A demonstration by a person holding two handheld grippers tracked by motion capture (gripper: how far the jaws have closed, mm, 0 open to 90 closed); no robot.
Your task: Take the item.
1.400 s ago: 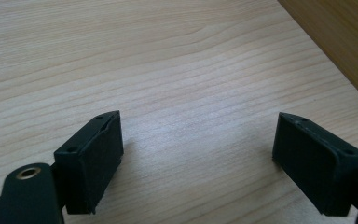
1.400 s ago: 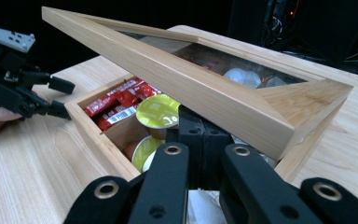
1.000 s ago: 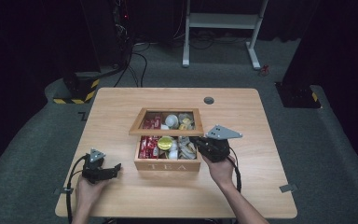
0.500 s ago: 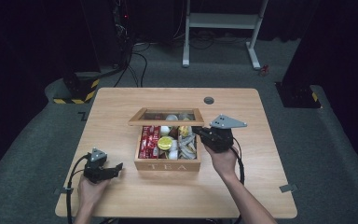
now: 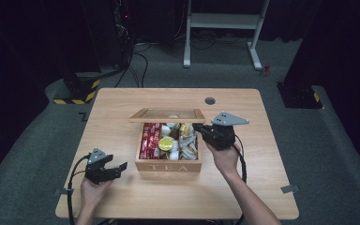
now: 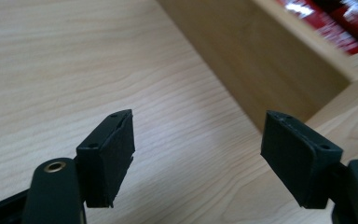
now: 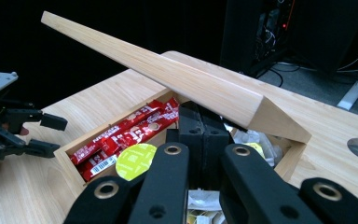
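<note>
- Lid (image 7: 177, 79) of the one wooden tea box (image 5: 168, 165) is sitting tilted, half raised, directly above and ahead of the right gripper (image 7: 200, 135), its long axis running crosswise to that gripper's jaws.
- The right gripper (image 5: 200, 130) is reaching in from the box's right side with its jaws pressed together under the lid's front edge; it is propping the lid rather than pinching it, as far as the right gripper view is showing.
- The right hand is the nearer one by far; judging from this, the coming move is turning on the lid swinging up and back, away from that gripper.
- The left gripper (image 5: 117, 168) is hovering over the table (image 5: 122, 101), well apart from the box, which is lying ahead and to its right; its jaws have just been closing, are standing apart and are holding nothing.
- Counted: one box, one lid, two grippers, several red sachets (image 7: 121, 135) and one yellow-topped capsule (image 7: 135, 161).
</note>
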